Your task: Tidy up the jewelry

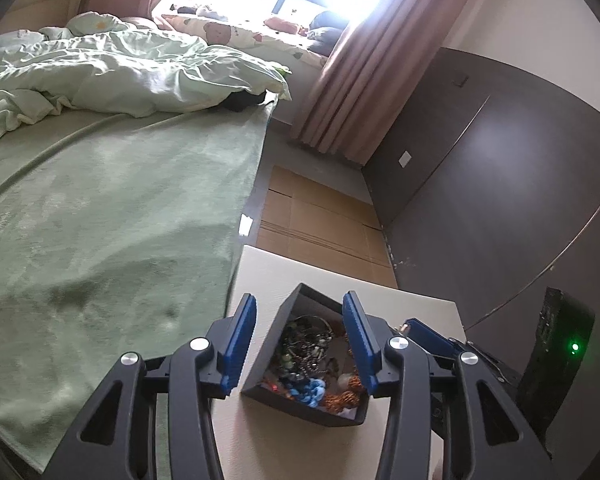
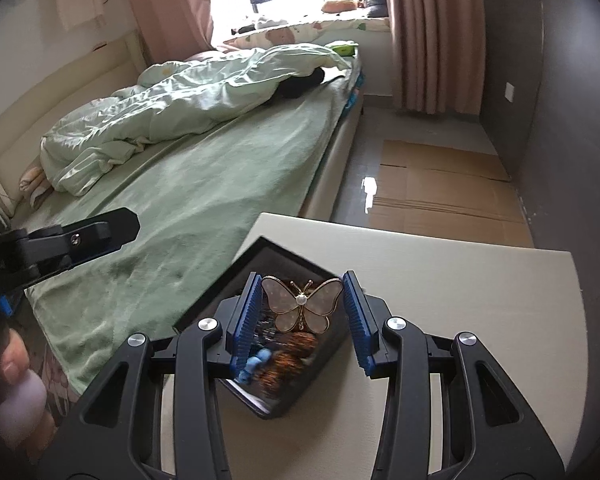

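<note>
A butterfly brooch (image 2: 302,305), pearly-winged with a gold outline and a small white bead at its middle, sits between the blue pads of the right gripper (image 2: 302,320). Its wingtips reach both pads (image 2: 247,320), so the right gripper is clamped on the brooch, holding it flat toward the camera just above the box.

Below it lies the dark jewelry box (image 2: 268,384), open-topped and turned corner-on to the camera, standing on a pale table (image 2: 460,300). In the left wrist view the same box (image 1: 300,396) shows its contents: a tangle of beads, chains and bracelets (image 1: 308,356), with a blue knotted piece (image 1: 310,392) and orange beaded items (image 1: 342,398) at the near side.

The left gripper (image 1: 300,344) hovers over the box with its fingers spread wide, nothing between them, the pads (image 1: 240,344) straddling the box's near corner. It points forward and down along the table. In the right wrist view, the left gripper (image 2: 80,244) juts in from the left edge over the bed, with the person's hand (image 2: 12,380) below it.

A green-covered bed (image 2: 188,192) stands beside the table with a rumpled quilt (image 2: 188,96). Flattened cardboard (image 2: 440,184) lies on the floor beyond, near pink curtains (image 2: 428,32).
</note>
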The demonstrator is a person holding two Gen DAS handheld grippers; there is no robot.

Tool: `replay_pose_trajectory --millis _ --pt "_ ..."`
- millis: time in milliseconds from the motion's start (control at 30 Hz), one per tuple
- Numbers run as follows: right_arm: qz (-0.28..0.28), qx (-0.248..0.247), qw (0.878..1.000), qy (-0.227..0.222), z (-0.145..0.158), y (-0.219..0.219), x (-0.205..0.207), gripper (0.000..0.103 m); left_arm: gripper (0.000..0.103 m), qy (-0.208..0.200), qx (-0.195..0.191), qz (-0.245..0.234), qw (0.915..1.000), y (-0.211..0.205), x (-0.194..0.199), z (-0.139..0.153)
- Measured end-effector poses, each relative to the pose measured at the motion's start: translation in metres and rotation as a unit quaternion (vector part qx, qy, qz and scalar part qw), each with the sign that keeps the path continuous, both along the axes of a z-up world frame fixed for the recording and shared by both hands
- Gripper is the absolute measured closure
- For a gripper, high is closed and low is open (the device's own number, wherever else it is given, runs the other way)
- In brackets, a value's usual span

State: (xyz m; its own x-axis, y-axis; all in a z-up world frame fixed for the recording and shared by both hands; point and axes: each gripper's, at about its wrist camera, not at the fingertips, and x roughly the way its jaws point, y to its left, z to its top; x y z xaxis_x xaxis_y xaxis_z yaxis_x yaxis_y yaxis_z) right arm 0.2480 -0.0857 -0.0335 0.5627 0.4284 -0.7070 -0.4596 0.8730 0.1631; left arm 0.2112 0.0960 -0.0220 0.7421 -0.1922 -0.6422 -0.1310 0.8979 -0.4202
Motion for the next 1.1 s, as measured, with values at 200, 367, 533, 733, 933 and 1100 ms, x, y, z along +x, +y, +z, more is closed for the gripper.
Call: replay_pose_trajectory --millis 200,367,533,733,933,1100 --pt "0.000 0.006 1.000 0.009 -0.007 0.020 0.005 0.061 0.060 0.000 -0.002 0.006 1.0000 0.012 -0.008 0.001" --pt "-0.033 0.024 0.999 0.015 -0.005 0.017 0.011 0.014 0.060 0.001 -0.002 0.004 1.0000 0.016 -0.010 0.001" --pt "-0.058 0.058 0.997 0.008 0.006 -0.003 0.013 0.014 0.060 0.002 -0.001 0.001 1.0000 0.017 -0.010 0.003" --pt "-0.080 0.043 0.996 0.025 0.006 -0.024 0.013 0.014 0.050 -0.007 0.006 -0.003 1.0000 0.012 -0.014 0.012" --pt "-0.079 0.026 0.996 0.020 0.015 -0.041 0.001 0.014 0.047 -0.015 0.021 -0.012 0.9996 -0.001 -0.021 0.024" --pt "-0.076 0.019 0.997 0.018 0.022 -0.057 -0.010 0.014 0.038 -0.021 0.036 -0.014 0.9990 -0.013 -0.027 0.034"
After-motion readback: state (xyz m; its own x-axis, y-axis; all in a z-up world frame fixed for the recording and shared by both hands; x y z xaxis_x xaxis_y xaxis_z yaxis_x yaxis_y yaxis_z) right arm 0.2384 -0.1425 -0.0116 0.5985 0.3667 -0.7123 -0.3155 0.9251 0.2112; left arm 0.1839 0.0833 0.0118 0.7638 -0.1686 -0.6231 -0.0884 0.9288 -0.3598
